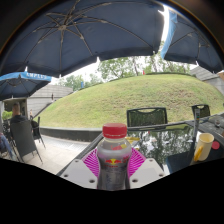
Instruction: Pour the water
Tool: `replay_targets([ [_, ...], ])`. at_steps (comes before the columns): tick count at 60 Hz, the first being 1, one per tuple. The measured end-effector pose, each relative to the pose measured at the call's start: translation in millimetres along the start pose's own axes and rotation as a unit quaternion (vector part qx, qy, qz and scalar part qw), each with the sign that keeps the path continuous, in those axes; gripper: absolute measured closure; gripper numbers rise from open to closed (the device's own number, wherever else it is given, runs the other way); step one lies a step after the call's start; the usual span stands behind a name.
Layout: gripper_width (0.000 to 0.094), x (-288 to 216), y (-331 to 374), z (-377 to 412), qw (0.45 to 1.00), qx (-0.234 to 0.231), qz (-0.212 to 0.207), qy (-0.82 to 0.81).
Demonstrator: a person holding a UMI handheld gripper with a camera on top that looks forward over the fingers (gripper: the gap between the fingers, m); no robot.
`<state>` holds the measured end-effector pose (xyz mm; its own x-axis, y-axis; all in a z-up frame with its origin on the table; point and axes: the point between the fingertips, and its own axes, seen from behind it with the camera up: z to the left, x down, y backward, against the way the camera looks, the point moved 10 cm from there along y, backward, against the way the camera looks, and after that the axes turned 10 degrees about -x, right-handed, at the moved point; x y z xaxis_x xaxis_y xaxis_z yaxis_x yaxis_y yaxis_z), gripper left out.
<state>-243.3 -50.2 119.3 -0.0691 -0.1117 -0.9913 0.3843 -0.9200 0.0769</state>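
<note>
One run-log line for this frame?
gripper shut on bottle | bottle upright, red cap on | glass table ahead | pour not started

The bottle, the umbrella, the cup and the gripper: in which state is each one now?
Bottle: upright, red cap on, between the fingers.
Gripper: fingers around the bottle; whether they press it cannot be told.
Umbrella: open overhead.
Cup: upright on the glass table.

We see a clear plastic bottle (113,158) with a red cap standing upright between the gripper's (113,165) pink pads, which sit close against both its sides. It carries a red label, and its cap rises above the fingertips.
</note>
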Motion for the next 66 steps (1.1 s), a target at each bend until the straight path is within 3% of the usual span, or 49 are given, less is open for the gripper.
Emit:
replay_targets([
  [13, 0.0628, -79, 15, -66, 0.976, -0.015, -0.106, -0.192],
  [26, 0.0632, -96, 43, -192, 0.836, -0.021, -0.216, -0.505],
  [50, 0.0614, -57, 44, -269, 0.576, -0.057, -0.252, -0.775],
  [58, 0.0611, -58, 41, -262, 0.592, -0.061, -0.23, -0.77],
  [62, 0.061, -77, 46, -255, 0.647, -0.091, -0.228, -0.722],
  [66, 0.0611, -117, 66, -255, 0.725, -0.111, -0.264, -0.626],
])
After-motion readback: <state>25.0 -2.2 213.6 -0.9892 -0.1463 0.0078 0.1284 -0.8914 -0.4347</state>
